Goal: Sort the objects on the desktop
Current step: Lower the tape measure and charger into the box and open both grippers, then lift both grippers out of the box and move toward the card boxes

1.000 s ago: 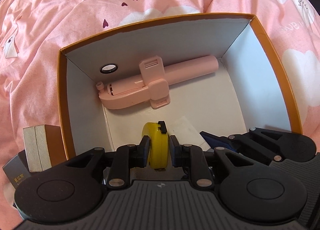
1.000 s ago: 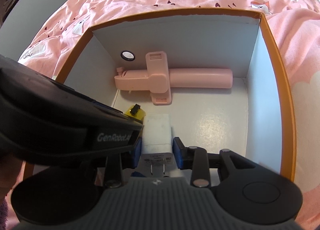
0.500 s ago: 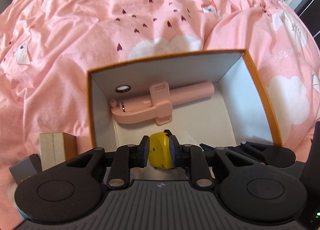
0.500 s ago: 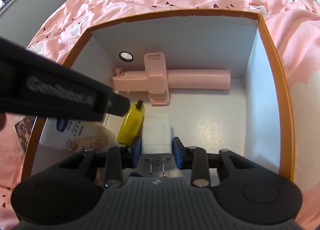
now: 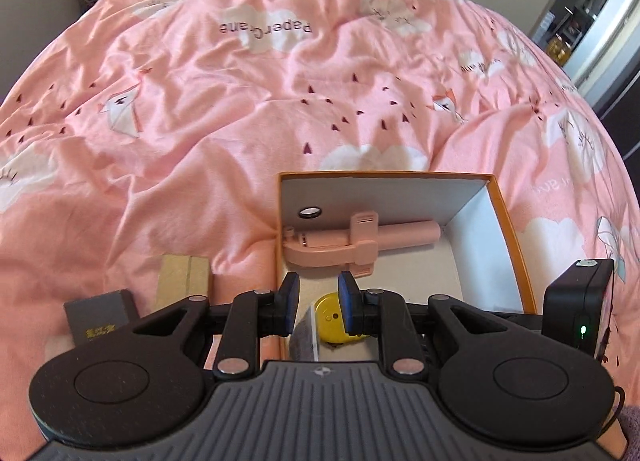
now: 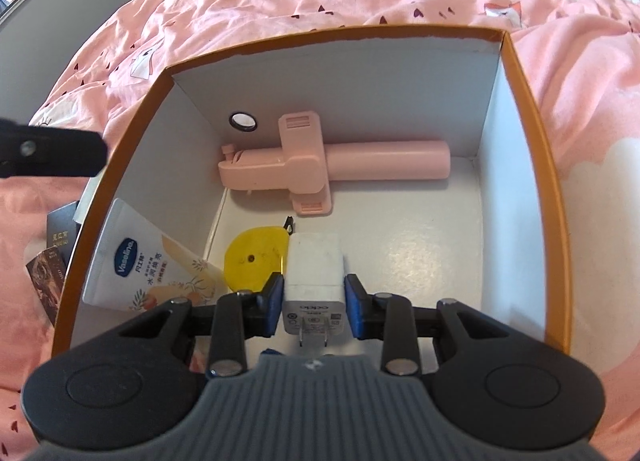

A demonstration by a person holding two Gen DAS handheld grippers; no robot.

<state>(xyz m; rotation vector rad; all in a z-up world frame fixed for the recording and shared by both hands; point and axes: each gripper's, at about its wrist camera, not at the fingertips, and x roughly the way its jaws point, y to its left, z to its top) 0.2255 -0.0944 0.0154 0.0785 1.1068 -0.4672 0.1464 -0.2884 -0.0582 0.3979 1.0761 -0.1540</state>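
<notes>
The right gripper points down into an orange-rimmed box that sits on a bed with a pink quilt. Its 2 fingers are closed partway on a white plug charger, pads pressed to both sides, the 2 metal prongs facing the camera. The charger hangs over the near part of the white box floor; whether it touches the floor cannot be told.

Just left of the charger, a yellow tape measure lies flat on the box floor. Further left, a Vaseline tube leans against the left wall. A pink selfie stick lies along the far wall, and a small round black-rimmed disc shows on that wall above its left end.

The left gripper hangs above the near-left corner of the box. Its fingers are drawn close, with only a narrow gap, and hold nothing; the tape measure shows below through that gap. Outside the box, on the quilt to the left, stand a tan block and a dark small box.
</notes>
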